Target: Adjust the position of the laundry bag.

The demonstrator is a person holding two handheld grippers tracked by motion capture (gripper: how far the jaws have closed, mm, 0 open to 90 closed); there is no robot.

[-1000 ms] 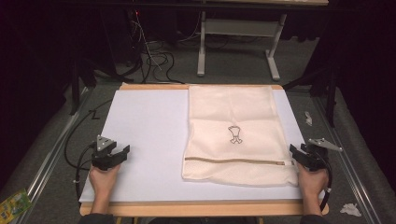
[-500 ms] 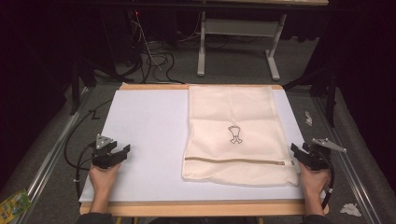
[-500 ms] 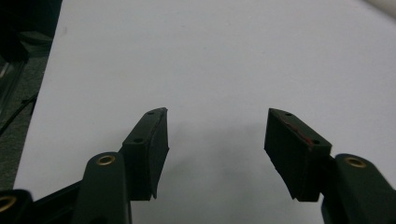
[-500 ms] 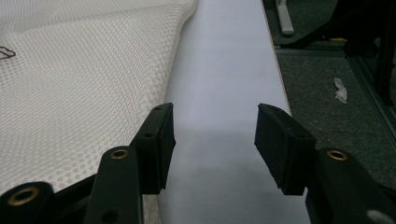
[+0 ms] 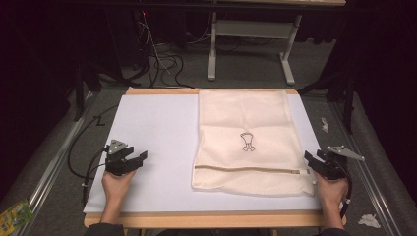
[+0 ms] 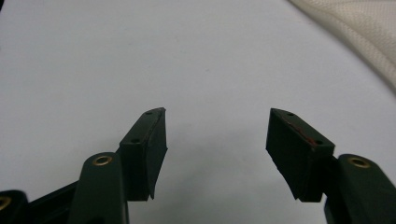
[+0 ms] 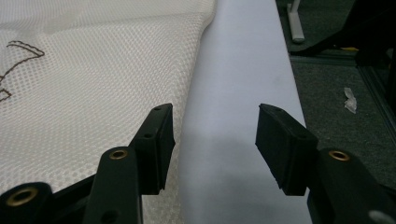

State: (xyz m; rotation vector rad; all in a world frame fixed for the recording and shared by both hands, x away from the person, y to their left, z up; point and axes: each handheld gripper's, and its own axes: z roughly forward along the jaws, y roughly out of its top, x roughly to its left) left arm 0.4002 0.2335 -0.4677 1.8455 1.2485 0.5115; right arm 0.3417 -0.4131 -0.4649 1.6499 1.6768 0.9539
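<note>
- Right gripper (image 5: pixel 314 162), jaws just opened wide and empty, sits at the cream mesh laundry bag's (image 5: pixel 246 137) four o'clock corner, likely releasing it
- Left gripper (image 5: pixel 135 160) gapes empty at eight o'clock, idle on the white board (image 5: pixel 157 128)

Open white board (image 5: pixel 157 132) left of the mesh bag (image 5: pixel 246 123), free to cross; narrow bare strip (image 7: pixel 238 93) along the bag's right edge, just passable

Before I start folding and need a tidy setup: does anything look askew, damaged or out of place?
Nothing serious. The mesh bag lies flat and square on the white board, zipper shut, no tears visible. Only oddities: crumpled scraps on the floor to the right, and a worn reddish edge on one left gripper pad.
</note>
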